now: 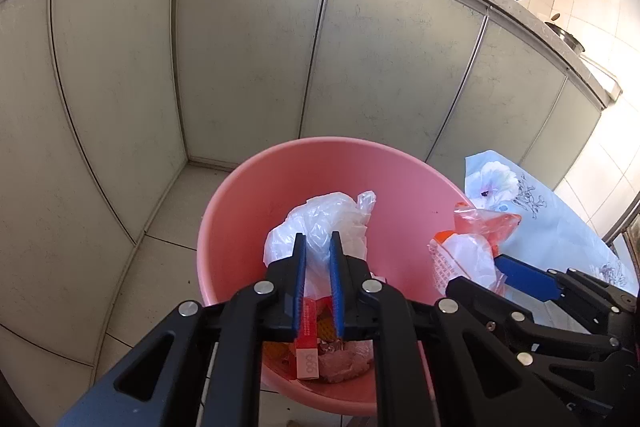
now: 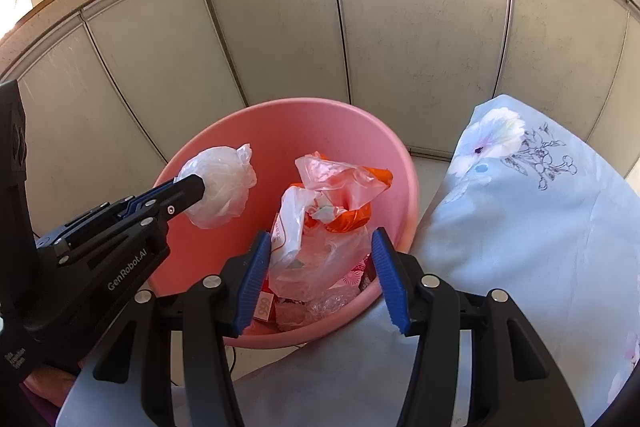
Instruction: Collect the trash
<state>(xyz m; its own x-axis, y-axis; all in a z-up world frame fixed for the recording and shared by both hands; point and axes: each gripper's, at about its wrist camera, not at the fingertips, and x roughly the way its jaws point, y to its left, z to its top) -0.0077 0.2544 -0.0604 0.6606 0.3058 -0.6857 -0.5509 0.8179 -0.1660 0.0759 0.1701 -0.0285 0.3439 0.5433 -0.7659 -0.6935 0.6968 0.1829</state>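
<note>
Currently left tool point(image 1: 318, 241) is nearly closed, pinching a crumpled white plastic bag point(image 2: 218, 187) above the round pink plastic bin point(image 1: 248, 195). Right tool point(image 2: 320, 241), half open, grips a clear-and-orange plastic bag bundle point(image 2: 328, 211) just ahead. Risk: the light bags may cling to the pads, or drift beyond the rim onto the floor.
</note>
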